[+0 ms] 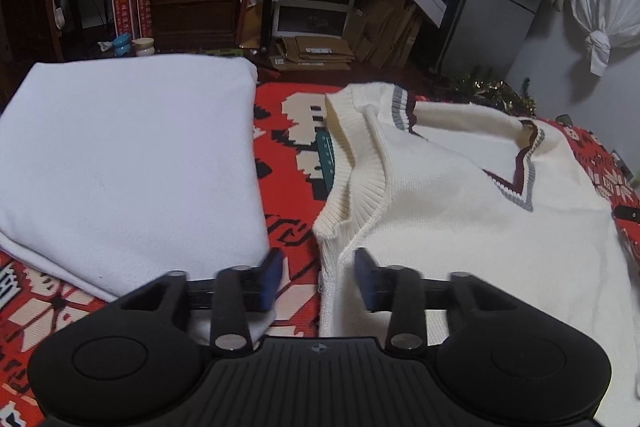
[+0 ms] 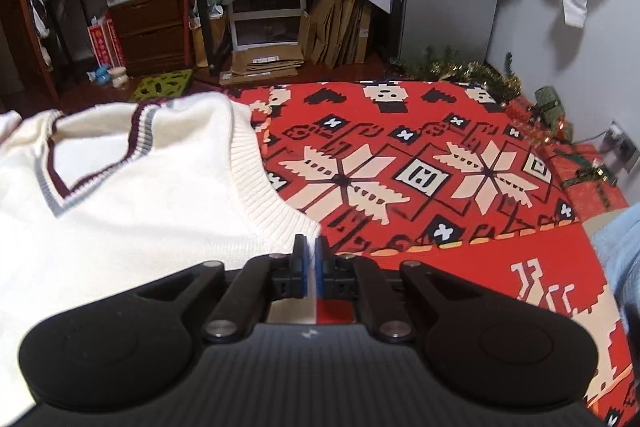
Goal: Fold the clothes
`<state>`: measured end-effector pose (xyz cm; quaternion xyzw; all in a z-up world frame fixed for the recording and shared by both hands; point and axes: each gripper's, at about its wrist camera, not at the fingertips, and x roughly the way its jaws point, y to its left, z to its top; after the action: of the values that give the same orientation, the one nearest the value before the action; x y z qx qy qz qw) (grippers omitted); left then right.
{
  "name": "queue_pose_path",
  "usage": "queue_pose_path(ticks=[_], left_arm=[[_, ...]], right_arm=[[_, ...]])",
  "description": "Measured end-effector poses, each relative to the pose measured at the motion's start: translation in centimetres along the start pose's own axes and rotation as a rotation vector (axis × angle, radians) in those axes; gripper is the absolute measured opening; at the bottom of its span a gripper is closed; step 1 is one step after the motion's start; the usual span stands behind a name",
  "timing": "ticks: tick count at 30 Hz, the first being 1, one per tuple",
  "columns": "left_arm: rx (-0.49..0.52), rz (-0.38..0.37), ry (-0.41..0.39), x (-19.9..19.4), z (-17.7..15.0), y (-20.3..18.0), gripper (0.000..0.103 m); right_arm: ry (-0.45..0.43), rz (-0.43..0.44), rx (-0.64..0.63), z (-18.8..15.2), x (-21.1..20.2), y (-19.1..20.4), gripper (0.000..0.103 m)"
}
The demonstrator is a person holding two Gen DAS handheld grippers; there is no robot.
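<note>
Vest [image 1: 460,211] flat on rug [image 2: 420,163], neck pointing away; right gripper [image 2: 311,259] pinched shut on vest's right side edge, left gripper [image 1: 318,277] open, straddling the left edge, folded white cloth [image 1: 128,163] further left.

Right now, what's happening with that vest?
Left gripper open at vest side edge. Right gripper shut on vest armhole corner. Folded white cloth alongside, apart.
</note>
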<state>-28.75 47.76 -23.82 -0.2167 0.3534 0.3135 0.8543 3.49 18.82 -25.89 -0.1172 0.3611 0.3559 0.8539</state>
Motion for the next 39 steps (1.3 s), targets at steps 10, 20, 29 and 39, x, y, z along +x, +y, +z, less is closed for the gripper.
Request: queue_pose_path(ticks=[10, 20, 29, 39], left_arm=[[-0.072, -0.145, -0.011, 1.2, 5.4, 1.0, 0.045], [-0.269, -0.241, 0.024, 8.2, 10.6, 3.1, 0.044], [-0.379, -0.326, 0.071, 11.4, 11.4, 4.9, 0.042], [-0.254, -0.300, 0.041, 11.8, 12.3, 3.5, 0.009]], right_arm=[[-0.027, 0.125, 0.038, 3.9, -1.4, -0.8, 0.012], [0.013, 0.468, 0.100, 11.4, 3.9, 9.5, 0.017], [0.227, 0.606, 0.267, 13.5, 14.4, 19.1, 0.022], [0.273, 0.549, 0.241, 13.0, 19.0, 22.7, 0.000]])
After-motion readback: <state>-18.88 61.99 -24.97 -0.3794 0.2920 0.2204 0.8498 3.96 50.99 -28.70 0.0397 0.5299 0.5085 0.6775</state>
